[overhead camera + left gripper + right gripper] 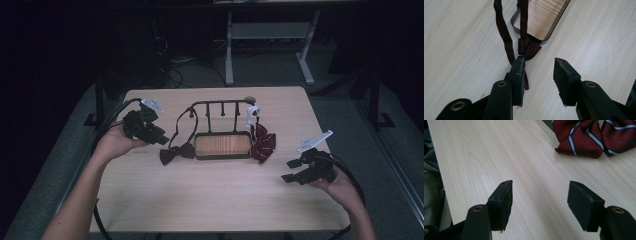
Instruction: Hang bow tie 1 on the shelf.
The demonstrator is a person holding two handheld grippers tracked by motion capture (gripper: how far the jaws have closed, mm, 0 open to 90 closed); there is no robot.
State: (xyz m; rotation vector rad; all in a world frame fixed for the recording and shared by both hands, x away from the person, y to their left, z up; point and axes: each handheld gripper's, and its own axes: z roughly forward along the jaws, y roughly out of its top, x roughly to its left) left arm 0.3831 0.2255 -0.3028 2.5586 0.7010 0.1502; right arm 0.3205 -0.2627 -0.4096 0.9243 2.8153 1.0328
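A dark bow tie [176, 152] lies on the table left of a black rack's wooden base [222, 145], and its strap [186, 120] loops up over the rack's bar. A red striped bow tie [263, 142] rests against the base's right end, below a white clip [252, 112]. My left gripper [161, 139] is open just left of the dark bow tie. In the left gripper view the dark bow tie [530, 48] sits beyond the left finger [517, 72], which covers part of it; nothing lies between the jaws [540, 63]. My right gripper [287, 171] is open over bare table, with the striped bow tie [584, 137] ahead of it [541, 185].
The rack [220, 105] has several upright pegs and stands mid-table toward the far side. The table's near half [215, 195] is bare wood. Beyond the far edge are a dark floor, cables and a white desk frame [270, 45].
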